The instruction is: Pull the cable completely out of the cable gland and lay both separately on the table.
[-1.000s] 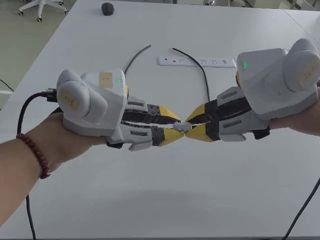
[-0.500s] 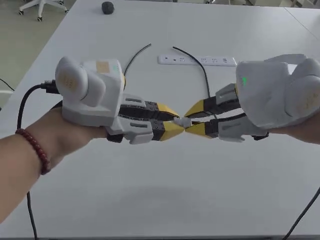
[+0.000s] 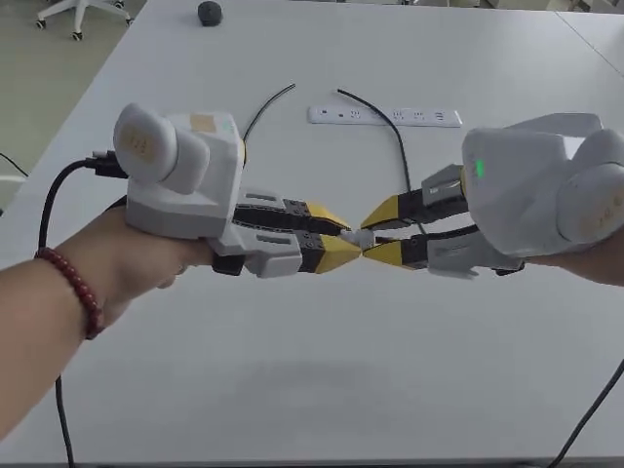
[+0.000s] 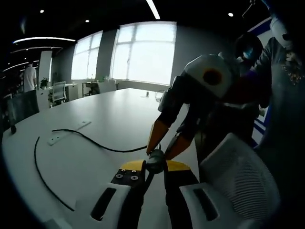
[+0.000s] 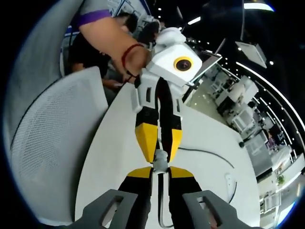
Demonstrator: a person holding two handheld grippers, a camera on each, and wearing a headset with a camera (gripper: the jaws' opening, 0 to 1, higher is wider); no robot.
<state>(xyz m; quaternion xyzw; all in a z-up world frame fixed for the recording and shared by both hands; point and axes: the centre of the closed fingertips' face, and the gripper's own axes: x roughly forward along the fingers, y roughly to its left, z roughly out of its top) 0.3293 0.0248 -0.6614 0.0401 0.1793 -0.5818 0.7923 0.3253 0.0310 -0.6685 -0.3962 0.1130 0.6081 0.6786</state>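
The cable gland [image 3: 359,237] was held in the air above the near half of the table [image 3: 292,380], between the 2 grippers, which met tip to tip. The cable [image 5: 158,200] was threaded through it, so the gland was the 1 housing in the scene with anything inside. In the right gripper view, a thin length of the cable ran back from the gland between that gripper's own jaws. The left gripper [image 3: 349,244] came in from the left with its jaws closed on the gland; its own view showed the round body pinched between the yellow pads. The right gripper [image 3: 370,240] came in from the right and appeared clamped on the cable just beside the gland, though the exact contact point was too small to confirm. Judged from this, the step in hand was the pull itself: both grips were set and the 2 parts were not yet separated. The next move called for a straight pull apart along the cable axis until the free end cleared the bore, followed by 2 separate placements on the table. On the far side lay a white power strip [image 3: 382,119], a black cable [image 3: 400,146] crossing it, a second black lead [image 3: 265,109] to its left and a dark round object [image 3: 210,14], all well apart from the work.
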